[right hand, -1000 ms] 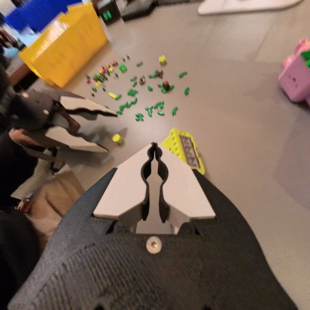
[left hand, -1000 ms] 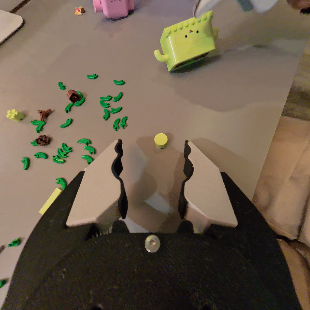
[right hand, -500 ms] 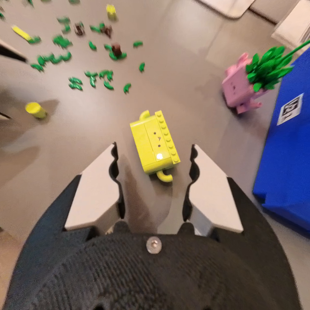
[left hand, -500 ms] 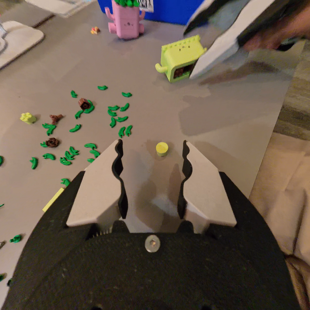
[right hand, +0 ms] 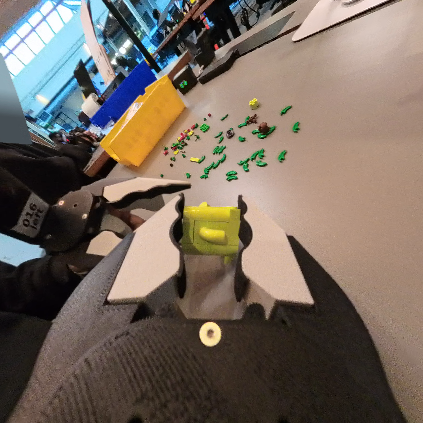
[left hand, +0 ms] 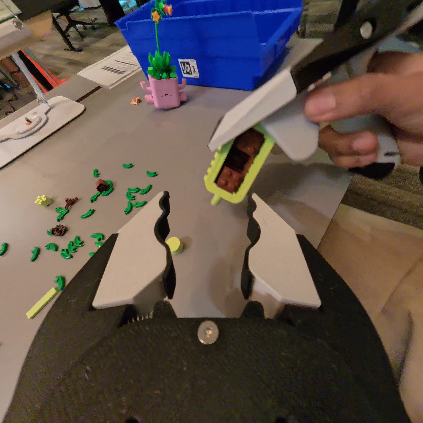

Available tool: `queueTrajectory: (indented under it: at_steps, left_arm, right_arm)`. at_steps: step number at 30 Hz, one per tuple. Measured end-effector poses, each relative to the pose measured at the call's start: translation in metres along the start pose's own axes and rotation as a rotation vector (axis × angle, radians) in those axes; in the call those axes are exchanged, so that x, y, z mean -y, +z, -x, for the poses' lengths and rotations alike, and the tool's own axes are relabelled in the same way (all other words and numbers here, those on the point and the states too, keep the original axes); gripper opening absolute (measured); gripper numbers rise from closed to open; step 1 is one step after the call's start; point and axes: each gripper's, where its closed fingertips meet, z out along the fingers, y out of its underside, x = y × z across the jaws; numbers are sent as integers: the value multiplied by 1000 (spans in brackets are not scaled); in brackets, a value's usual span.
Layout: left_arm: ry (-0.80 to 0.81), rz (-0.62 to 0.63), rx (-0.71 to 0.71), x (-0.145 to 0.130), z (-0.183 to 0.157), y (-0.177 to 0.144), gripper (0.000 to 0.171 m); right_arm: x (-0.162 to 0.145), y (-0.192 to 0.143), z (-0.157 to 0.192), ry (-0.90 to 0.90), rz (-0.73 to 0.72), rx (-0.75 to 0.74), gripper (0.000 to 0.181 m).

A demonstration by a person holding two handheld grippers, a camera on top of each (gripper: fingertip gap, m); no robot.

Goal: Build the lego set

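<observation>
My right gripper (right hand: 210,202) is shut on a lime-green pot (right hand: 210,229) and holds it tilted above the grey table. In the left wrist view the right gripper (left hand: 254,139) comes in from the upper right, and the pot's open top (left hand: 238,169) faces me, showing brown bricks inside. My left gripper (left hand: 207,206) is open and empty, just below the pot. A lime round piece (left hand: 175,245) lies on the table by its left finger. Green leaf pieces (left hand: 135,196) and brown pieces (left hand: 101,185) lie scattered to the left. The left gripper (right hand: 164,192) also shows in the right wrist view.
A finished pink pot with a plant (left hand: 163,91) stands before a blue bin (left hand: 217,41). A lime flat tile (left hand: 41,303) and a small lime brick (left hand: 43,201) lie at the left. A yellow bin (right hand: 146,123) stands beyond the pieces. The table edge (left hand: 332,206) runs close on the right. Tip to tip, the grippers are about 5 cm apart. It is some 6 cm from my left tips to the lime round piece (left hand: 175,245).
My right gripper opened over the lime pot, shut on it and lifted it, tilted, toward my left gripper. My left gripper stayed open and moved forward past the round piece.
</observation>
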Motion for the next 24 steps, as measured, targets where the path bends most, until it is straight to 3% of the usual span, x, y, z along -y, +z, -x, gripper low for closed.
queueTrajectory:
  at_steps: [9,16,20,24]
  left_arm:
    - [102,-14,-160,9,-34,13,69]
    - [216,9,-297,9,-59,21,45]
    - [240,96,-360,0,-67,36,48]
    - [175,123,-361,5,-59,47,46]
  right_arm:
    - [-29,-15,-15,73,22,-88,46]
    - [-28,-26,-25,169,-12,-69,46]
    - [-27,-20,-40,209,19,-70,63]
    - [-12,-36,-45,178,-48,-77,65]
